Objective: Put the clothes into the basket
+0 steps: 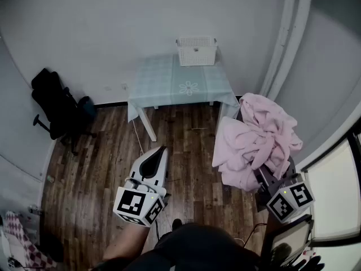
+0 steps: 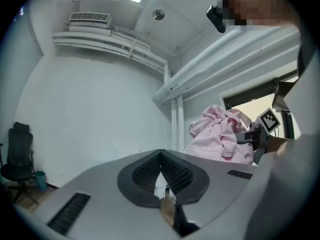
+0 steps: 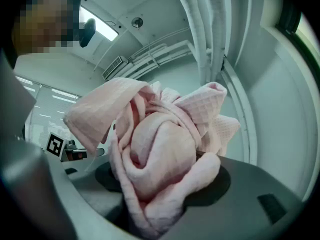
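Right gripper (image 1: 269, 180) has its jaws clamped on a bundle of pink clothes (image 1: 255, 144). The right gripper view shows waffle-textured fabric bunched thick between both jaws, so they stand wide, with folds spilling over the top and down the front. In the head view the bundle is lifted off the floor at the right side of the room, near the right front corner of the worktop (image 1: 163, 86) but not touching it.

Left gripper (image 1: 162, 150) has its jaws together, with nothing seen gripped in the left gripper view. It is held low at centre-left over the wooden floor (image 1: 107, 151), tips pointing towards the worktop.

White slotted basket (image 1: 196, 50) sits on the far right part of the worktop, close to the wall. It is well apart from the pink clothes. The worktop is covered with a pale green checked cloth that has a flower motif near the front.

Black office chair (image 1: 55, 107) stands at the left, by the wall, well clear of both grippers. A red-and-white checked fabric (image 1: 18, 243) shows at the bottom left corner; what it is cannot be told. The person's dark clothing fills the bottom centre of the head view.
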